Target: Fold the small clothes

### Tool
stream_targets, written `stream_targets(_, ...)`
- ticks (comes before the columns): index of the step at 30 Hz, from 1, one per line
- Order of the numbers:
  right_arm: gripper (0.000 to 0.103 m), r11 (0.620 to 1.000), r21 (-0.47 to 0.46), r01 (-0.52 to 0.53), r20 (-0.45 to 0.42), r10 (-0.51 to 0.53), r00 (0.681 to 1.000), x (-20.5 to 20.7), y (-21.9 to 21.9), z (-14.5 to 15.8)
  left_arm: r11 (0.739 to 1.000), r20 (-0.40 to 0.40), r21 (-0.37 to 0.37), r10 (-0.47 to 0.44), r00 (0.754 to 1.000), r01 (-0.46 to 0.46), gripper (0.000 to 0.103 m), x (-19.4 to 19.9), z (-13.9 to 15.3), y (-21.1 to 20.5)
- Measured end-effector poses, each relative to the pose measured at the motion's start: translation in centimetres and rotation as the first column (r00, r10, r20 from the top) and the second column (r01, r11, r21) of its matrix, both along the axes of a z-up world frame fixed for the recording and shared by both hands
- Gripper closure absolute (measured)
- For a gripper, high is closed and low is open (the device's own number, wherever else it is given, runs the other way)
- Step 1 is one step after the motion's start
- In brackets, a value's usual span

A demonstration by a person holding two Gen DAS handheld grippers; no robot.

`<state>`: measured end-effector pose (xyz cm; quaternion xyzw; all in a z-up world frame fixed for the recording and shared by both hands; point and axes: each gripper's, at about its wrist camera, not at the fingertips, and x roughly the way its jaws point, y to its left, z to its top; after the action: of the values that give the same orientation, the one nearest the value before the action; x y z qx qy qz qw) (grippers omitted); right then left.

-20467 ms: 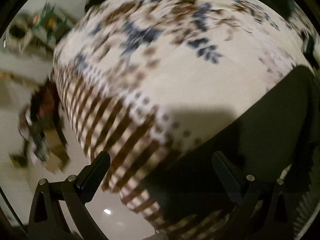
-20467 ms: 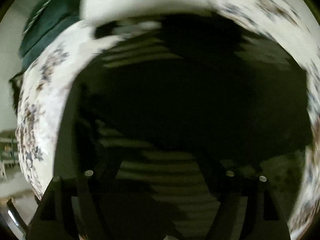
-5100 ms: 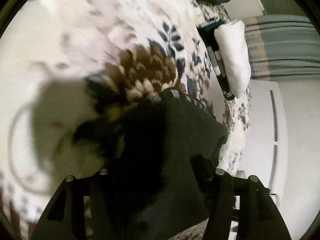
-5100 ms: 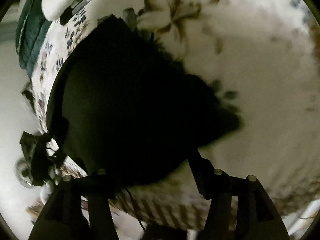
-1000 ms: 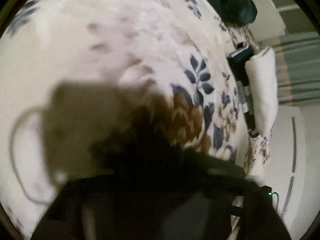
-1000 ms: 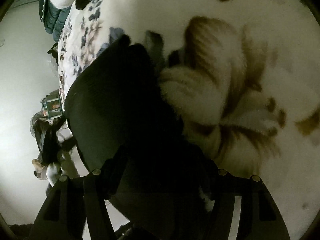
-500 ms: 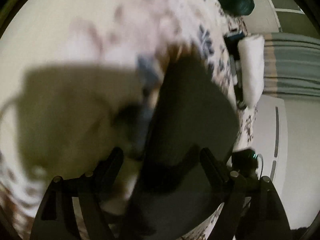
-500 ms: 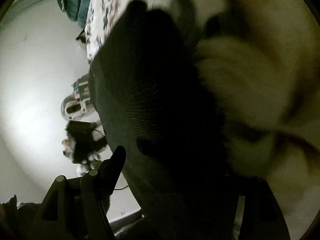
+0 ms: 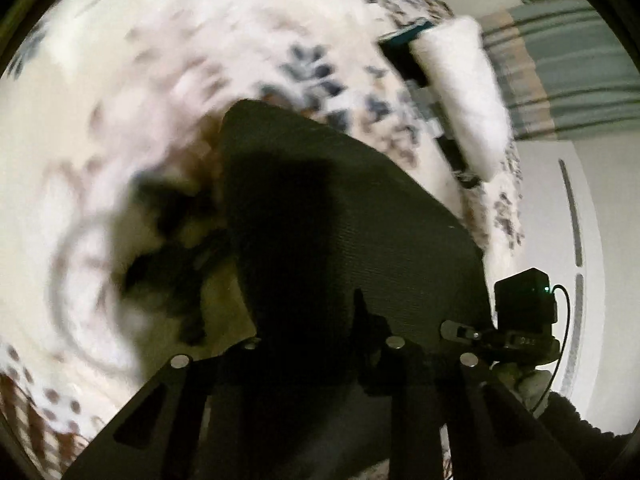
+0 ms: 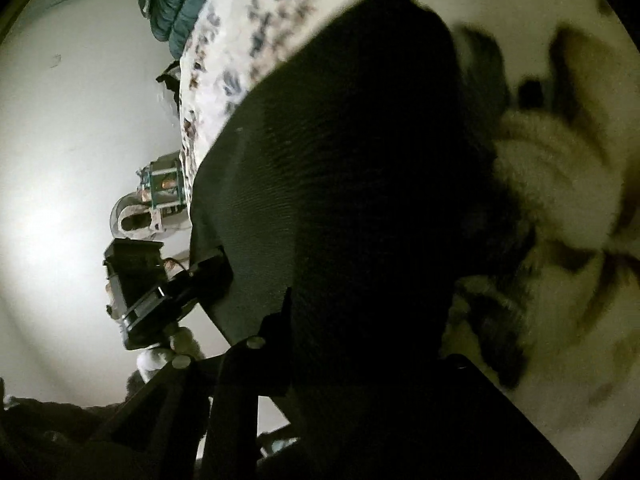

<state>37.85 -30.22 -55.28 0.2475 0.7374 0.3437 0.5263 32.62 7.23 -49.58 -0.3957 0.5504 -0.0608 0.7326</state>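
Note:
A small black ribbed garment [image 9: 344,216] hangs stretched above the floral bedspread [image 9: 168,80]. My left gripper [image 9: 320,320] is shut on its near edge. In the right wrist view the same black garment [image 10: 344,168] fills the middle, and my right gripper [image 10: 360,320] is shut on its other edge; its right finger is hidden by the cloth. Each view shows the other gripper [image 9: 524,308] [image 10: 156,300] at the garment's far corner.
A white rolled cloth [image 9: 460,92] and a dark striped item lie at the bed's far edge. A dark green pillow [image 10: 172,4] sits at the head. A white wall [image 10: 60,160] and cluttered shelf [image 10: 160,188] lie beyond the bed.
Both grippers have closed on the garment and lifted it off the bedspread. The cloth now hangs taut between them; half a second ago the jaws stood wider.

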Motion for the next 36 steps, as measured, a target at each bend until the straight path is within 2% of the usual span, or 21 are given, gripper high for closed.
stream_targets(4, 0.084, 0.996, 0.010, 0.085, 0.049, -0.085, 0.995, 1.2, -0.5, 4.1, 0.997, 0.059, 0.010, -0.074, 0.996, 0.073, 0.084, 4.7, 4.4, -0.4)
stream_targets(7, 0.084, 0.986, 0.023, 0.163, 0.089, -0.164, 0.982, 4.1, -1.3, 7.4, 0.991, 0.106, 0.025, -0.136, 0.985, 0.134, 0.084, 8.8, 6.5, -1.0)
stream_targets(11, 0.084, 0.967, 0.035, 0.251, 0.175, -0.253, 0.951, 10.3, -1.8, 11.5, 0.977, 0.180, 0.054, -0.213, 0.960, 0.206, 0.084, 15.8, 8.8, -2.2)
stream_targets(15, 0.084, 0.945, 0.053, 0.324, 0.259, -0.326, 0.909, 18.7, -2.7, 13.8, 0.967, 0.238, 0.056, -0.255, 0.937, 0.249, 0.084, 25.3, 9.1, -2.9)
stream_targets(18, 0.084, 0.928, 0.058, 0.369, 0.308, -0.368, 0.877, 24.2, -2.4, 14.0, 0.959, 0.252, 0.062, -0.284, 0.925, 0.278, 0.083, 32.8, 9.4, -3.6)
stream_targets(20, 0.084, 0.915, 0.046, 0.401, 0.328, -0.393, 0.859, 28.2, -2.0, 13.1, 0.949, 0.247, 0.076, -0.314, 0.917, 0.305, 0.083, 36.3, 8.9, -4.0)
stream_targets(22, 0.084, 0.909, 0.019, 0.416, 0.337, -0.398, 0.853, 30.9, -1.7, 11.8, 0.934, 0.208, 0.128, -0.356, 0.911, 0.335, 0.083, 39.8, 7.5, -4.7)
stream_targets(25, 0.084, 0.900, -0.050, 0.432, 0.338, -0.392, 0.856, 33.1, -0.9, 9.4, 0.917, 0.139, 0.171, -0.385, 0.913, 0.360, 0.081, 42.4, 5.0, -5.0)
stream_targets(27, 0.081, 0.892, -0.120, 0.437, 0.345, -0.375, 0.860, 33.9, -0.1, 8.4, 0.910, 0.117, 0.184, -0.396, 0.911, 0.372, 0.075, 42.9, 4.1, -5.1)
stream_targets(29, 0.058, 0.868, -0.222, 0.445, 0.384, -0.342, 0.858, 34.3, -0.7, 8.8, 0.913, 0.122, 0.193, -0.385, 0.915, 0.359, 0.071, 42.8, 4.1, -4.9)
stream_targets(30, 0.050, 0.850, -0.282, 0.444, 0.418, -0.308, 0.855, 34.4, -0.8, 9.2, 0.911, 0.118, 0.230, -0.376, 0.919, 0.343, 0.064, 42.6, 4.3, -5.0)
stream_targets(31, 0.036, 0.830, -0.334, 0.447, 0.451, -0.275, 0.849, 34.3, -1.5, 9.7, 0.904, 0.109, 0.283, -0.363, 0.926, 0.321, 0.061, 42.5, 4.5, -5.3)
stream_targets(32, 0.023, 0.788, -0.412, 0.457, 0.492, -0.230, 0.840, 34.2, -1.2, 10.6, 0.893, 0.115, 0.337, -0.353, 0.929, 0.297, 0.059, 42.2, 4.9, -5.6)
stream_targets(34, 0.012, 0.713, -0.491, 0.500, 0.549, -0.192, 0.813, 34.0, -0.8, 12.3, 0.881, 0.143, 0.401, -0.332, 0.933, 0.252, 0.053, 41.0, 6.0, -6.1)
stream_targets(36, 0.003, 0.628, -0.565, 0.535, 0.604, -0.127, 0.787, 33.0, -0.5, 14.5, 0.852, 0.167, 0.470, -0.344, 0.924, 0.232, 0.024, 39.9, 7.3, -6.9)
